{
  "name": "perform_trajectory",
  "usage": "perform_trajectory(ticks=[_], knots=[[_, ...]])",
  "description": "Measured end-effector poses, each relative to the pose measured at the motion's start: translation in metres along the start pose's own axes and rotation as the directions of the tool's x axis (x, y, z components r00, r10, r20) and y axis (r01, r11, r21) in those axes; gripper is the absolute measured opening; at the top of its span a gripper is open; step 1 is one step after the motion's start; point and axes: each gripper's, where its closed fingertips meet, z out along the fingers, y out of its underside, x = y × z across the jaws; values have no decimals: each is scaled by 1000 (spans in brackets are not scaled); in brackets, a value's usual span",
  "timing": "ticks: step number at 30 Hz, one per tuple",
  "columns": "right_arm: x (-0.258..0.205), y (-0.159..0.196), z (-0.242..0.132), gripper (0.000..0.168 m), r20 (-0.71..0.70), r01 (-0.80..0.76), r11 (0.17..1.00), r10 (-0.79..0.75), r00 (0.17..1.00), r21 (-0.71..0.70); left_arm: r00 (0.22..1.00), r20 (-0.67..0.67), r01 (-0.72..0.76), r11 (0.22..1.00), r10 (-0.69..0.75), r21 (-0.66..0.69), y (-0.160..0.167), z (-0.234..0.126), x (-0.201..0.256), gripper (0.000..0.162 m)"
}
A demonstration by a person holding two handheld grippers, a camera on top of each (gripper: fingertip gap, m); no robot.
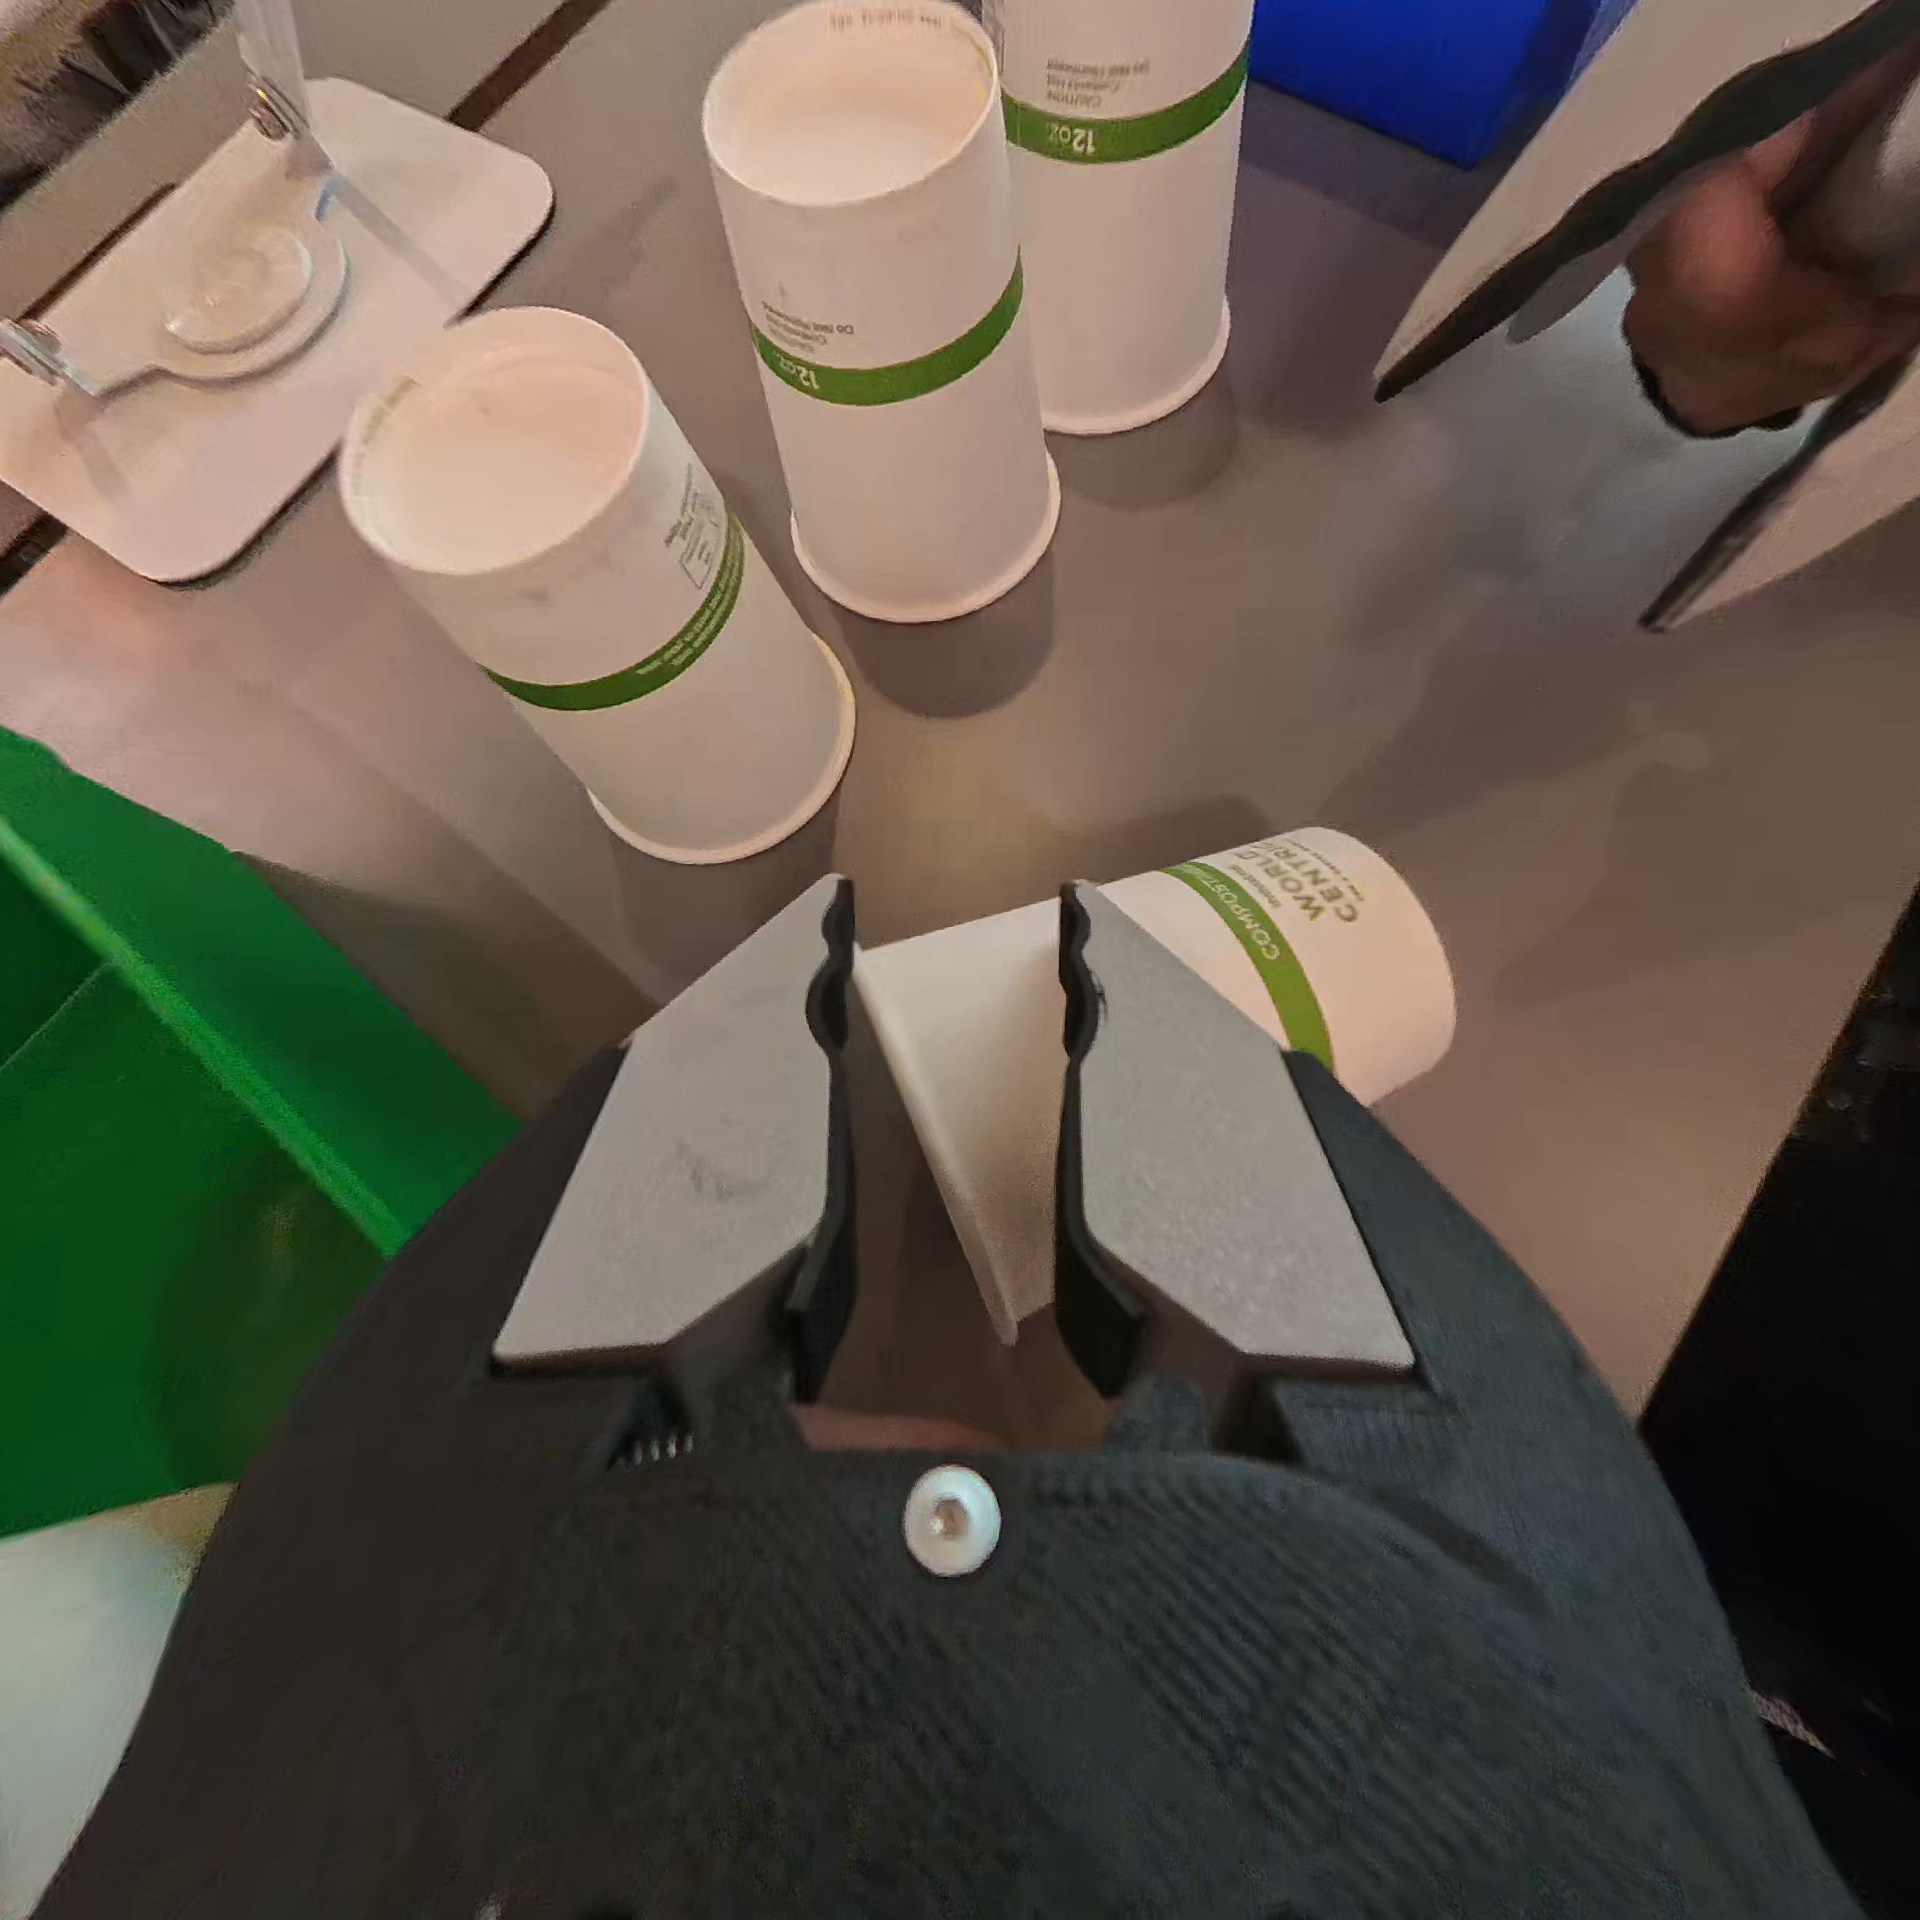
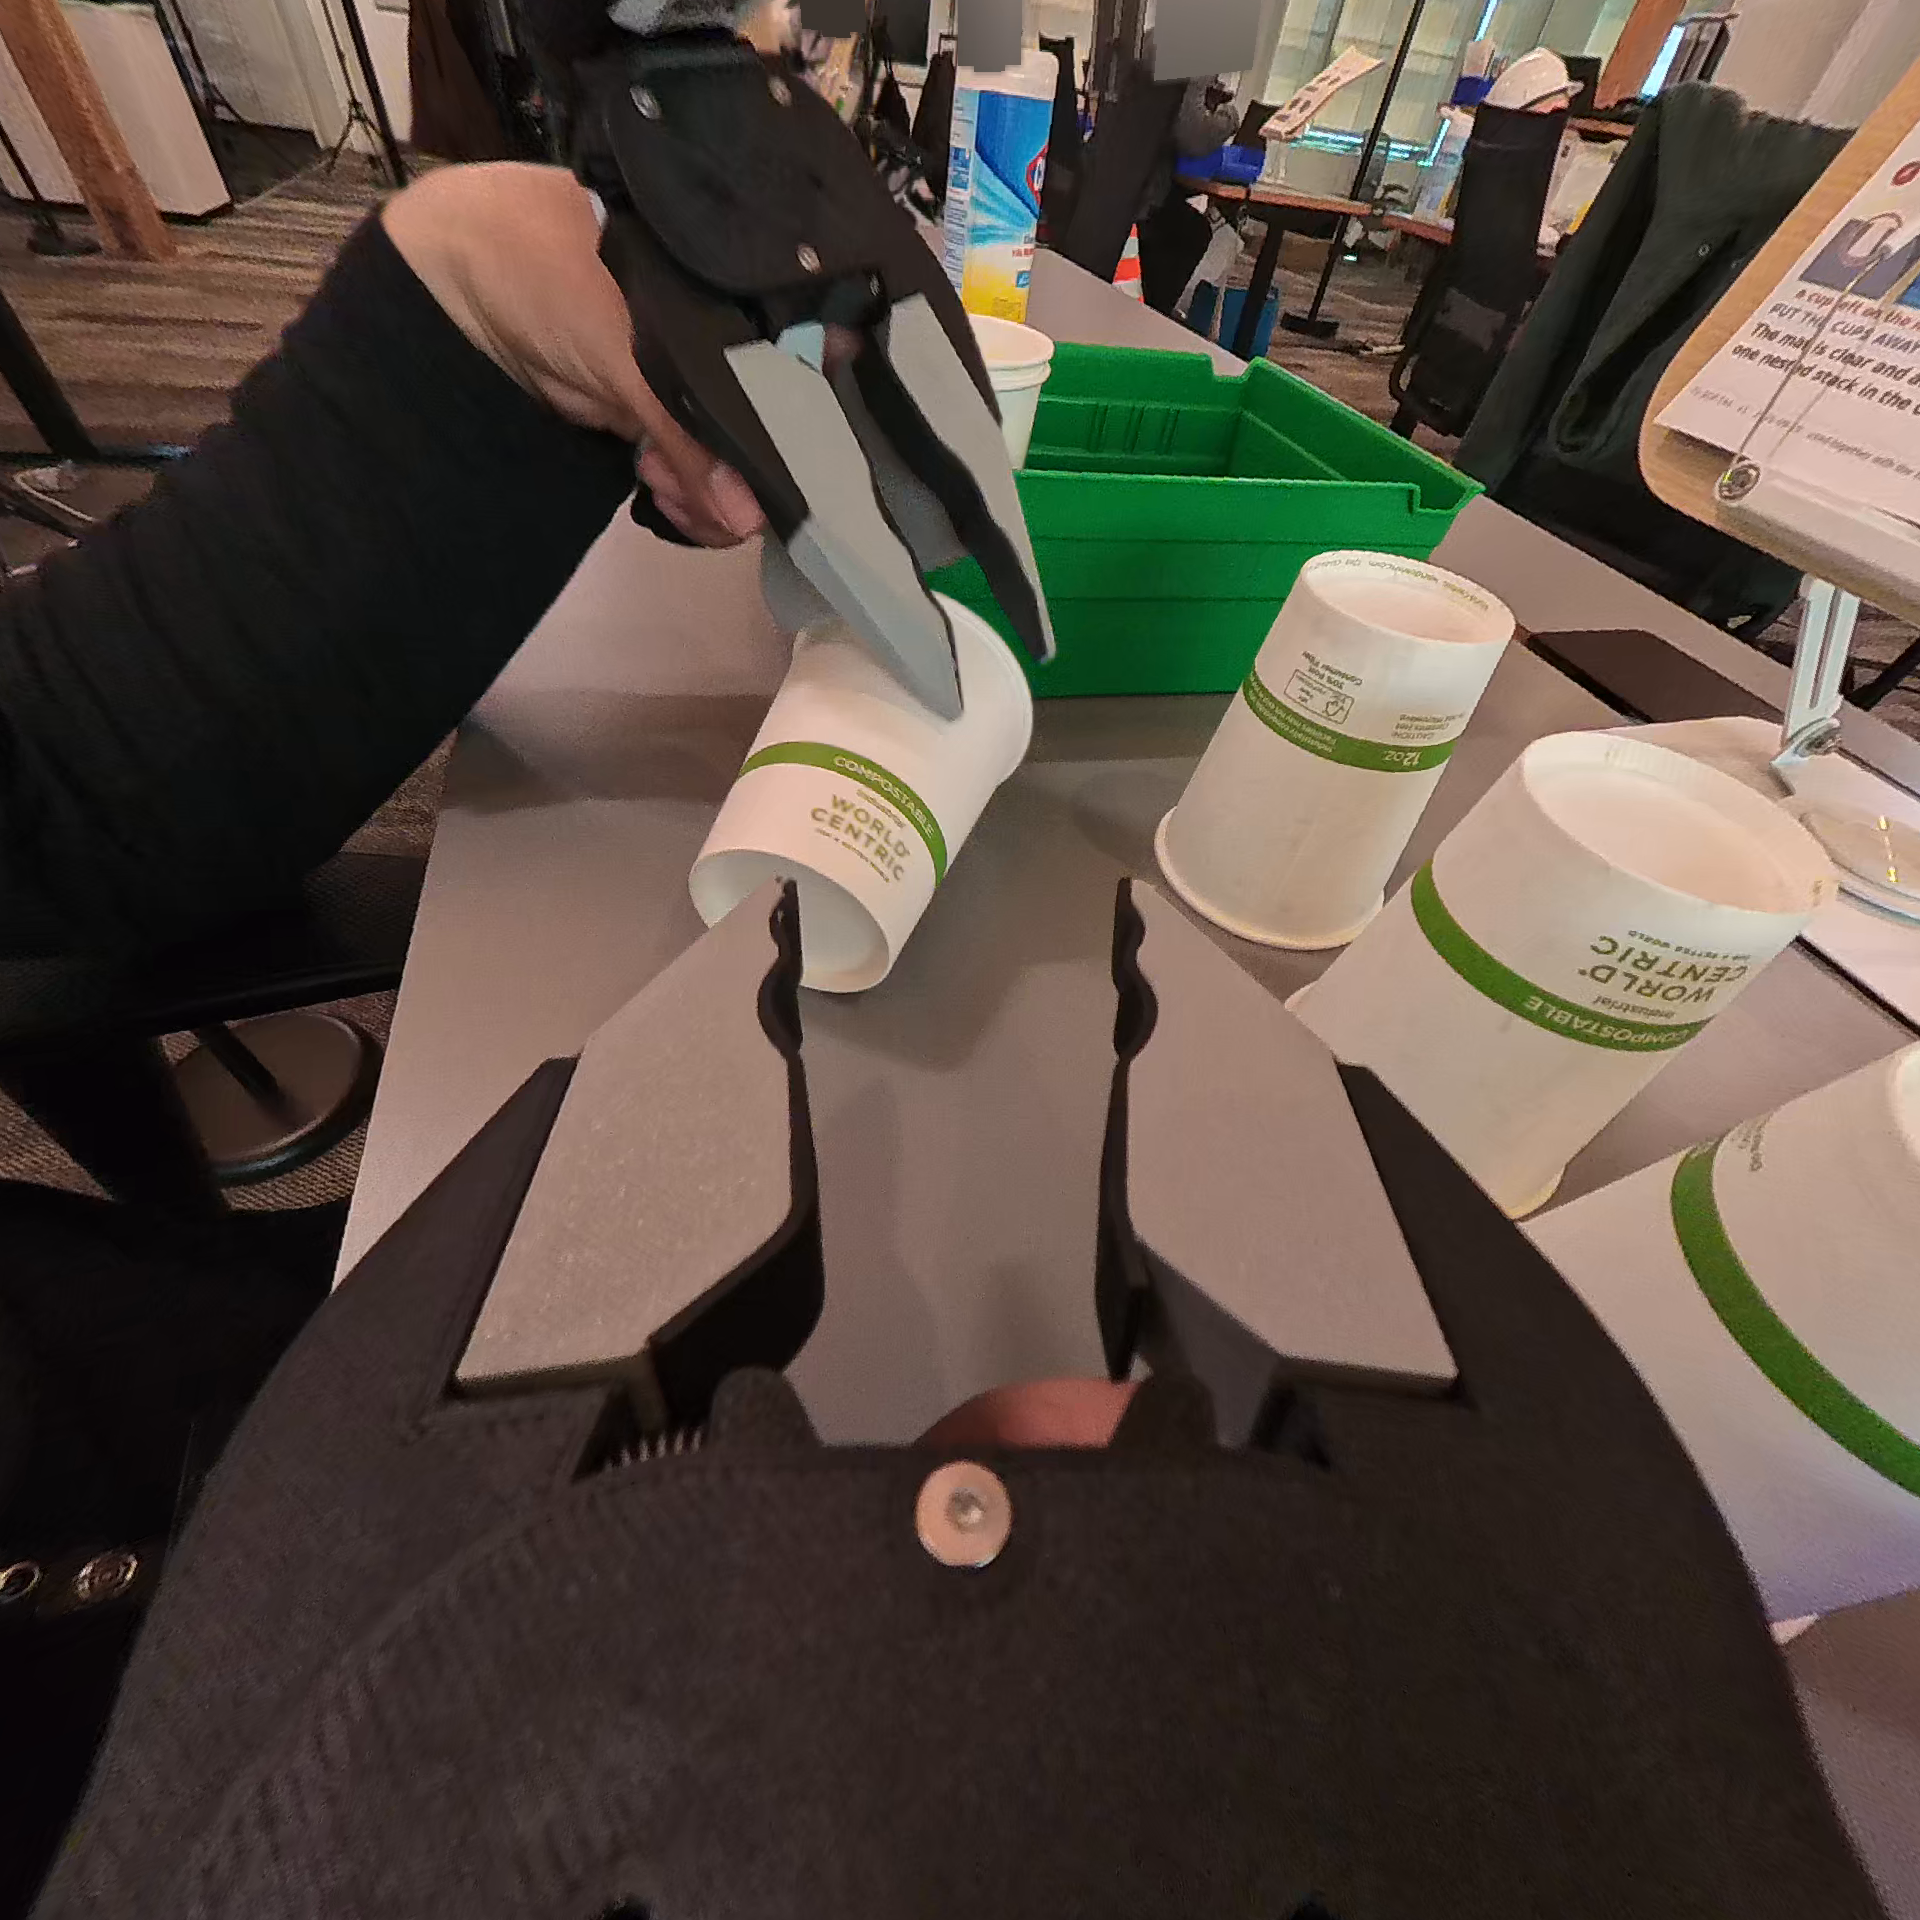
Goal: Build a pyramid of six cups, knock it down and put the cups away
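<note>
Grey table [image 2: 582, 790]; patterned carpet [image 2: 177, 312]; bright windows [image 2: 1351, 52]; office chairs [image 2: 1496, 260].

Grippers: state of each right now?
Left gripper: shut on the tilted paper cup's rim.
Right gripper: open, empty, above the table.

Three white green-banded cups [image 1: 883, 312] stand upside down in a row; a fourth cup [image 2: 862, 800] is tipped over nearby.

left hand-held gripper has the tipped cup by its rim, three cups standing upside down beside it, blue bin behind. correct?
Nearly. The bin behind is green, not blue; the right wrist view shows it plainly. The rest holds: the left hand-held gripper grips the tipped cup by its rim, and three cups stand upside down beside it in the left wrist view.
</note>
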Motion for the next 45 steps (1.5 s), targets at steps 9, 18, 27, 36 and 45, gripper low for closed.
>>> perform_trajectory(ticks=[9,18,27,36,45], knots=[[-2,5,1,57,18,-23,1000,23,1000,2,999,44,0,991,-6,135,1,-61,-2,31],[0,4,-2,57,9,-21,1000,21,1000,14,998,-67,-19,1000,20,15,33,-52,13,24],[-1,6,-2,57,4,-5,1000,5,1000,3,1000,0,-1,1000,1,-3,44,-64,3,31],[-2,6,-2,57,7,-6,1000,6,1000,5,1000,13,25,1000,-25,-10,52,-71,0,32],[-4,7,-2,57,9,2,1000,-2,1000,1,998,-55,-18,993,11,-120,73,-56,9,24]])
